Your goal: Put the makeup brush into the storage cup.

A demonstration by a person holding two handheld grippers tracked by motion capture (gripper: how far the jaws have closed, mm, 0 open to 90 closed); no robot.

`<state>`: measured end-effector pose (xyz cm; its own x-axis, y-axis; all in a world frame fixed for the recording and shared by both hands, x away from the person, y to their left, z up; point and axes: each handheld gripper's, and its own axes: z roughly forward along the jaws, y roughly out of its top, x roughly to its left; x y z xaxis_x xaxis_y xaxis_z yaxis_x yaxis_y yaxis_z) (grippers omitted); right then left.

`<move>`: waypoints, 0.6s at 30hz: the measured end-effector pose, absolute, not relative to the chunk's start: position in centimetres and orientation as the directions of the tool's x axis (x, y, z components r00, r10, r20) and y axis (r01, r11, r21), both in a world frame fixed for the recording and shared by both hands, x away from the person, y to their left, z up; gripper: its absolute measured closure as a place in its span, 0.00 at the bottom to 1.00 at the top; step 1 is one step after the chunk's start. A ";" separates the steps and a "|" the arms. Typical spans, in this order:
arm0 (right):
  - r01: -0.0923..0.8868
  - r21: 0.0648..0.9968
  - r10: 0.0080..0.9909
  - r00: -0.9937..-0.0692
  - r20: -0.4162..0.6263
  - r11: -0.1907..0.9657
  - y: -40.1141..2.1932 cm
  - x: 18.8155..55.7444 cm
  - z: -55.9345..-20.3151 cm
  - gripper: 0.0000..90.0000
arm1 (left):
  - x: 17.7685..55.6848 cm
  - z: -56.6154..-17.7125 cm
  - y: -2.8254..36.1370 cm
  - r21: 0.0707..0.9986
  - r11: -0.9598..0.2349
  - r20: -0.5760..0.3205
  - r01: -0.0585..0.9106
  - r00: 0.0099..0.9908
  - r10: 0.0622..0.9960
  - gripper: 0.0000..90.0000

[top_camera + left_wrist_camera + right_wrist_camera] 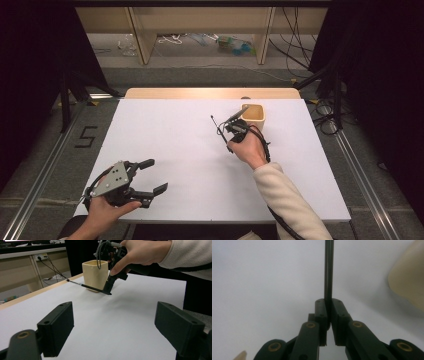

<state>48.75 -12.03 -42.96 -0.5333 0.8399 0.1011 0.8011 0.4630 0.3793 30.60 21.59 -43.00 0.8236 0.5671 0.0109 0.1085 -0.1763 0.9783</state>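
A thin black pen point(216, 125) with a pale tip lies low over the white table point(170, 145), its free end pointing away from the hand. My right gripper point(223, 138) is shut on its other end, just left of a cream square cup point(255, 116). In the right gripper view the pads point(322, 308) pinch the pen point(328, 270), and the cup point(409, 282) blurs at the right. In the left gripper view the right gripper point(108, 290) holds the pen point(85, 285) in front of the cup point(95, 275). My left gripper point(155, 175) rests open near the front left corner, with nothing between its jaws point(113, 325).
A bare wooden strip point(210, 93) edges the table's far side. Behind it stand shelf legs point(142, 40) and loose cables point(295, 35) on the floor. Metal rails point(360, 175) run along both sides of the table.
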 end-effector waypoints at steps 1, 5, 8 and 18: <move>0.803 0.370 0.838 -0.536 0.106 0.467 -12.1 48.7 -42.8 0.94 | 30.6 -43.0 21.6 0.978 -0.175 0.010 0.110 0.824 0.567 0.17; 0.795 0.391 0.838 -0.536 0.099 0.463 -12.3 48.6 -43.0 0.94 | 30.6 -43.0 21.6 0.978 -0.176 0.010 0.109 0.824 0.567 0.17; 0.794 0.390 0.830 -0.545 0.120 0.465 -12.5 48.4 -43.2 0.94 | 30.6 -43.0 21.6 0.978 -0.176 0.010 0.110 0.823 0.567 0.17; 0.769 0.450 0.824 -0.555 0.117 0.454 -12.8 48.3 -43.4 0.94 | 30.6 -43.0 21.6 0.978 -0.178 0.012 0.108 0.824 0.567 0.17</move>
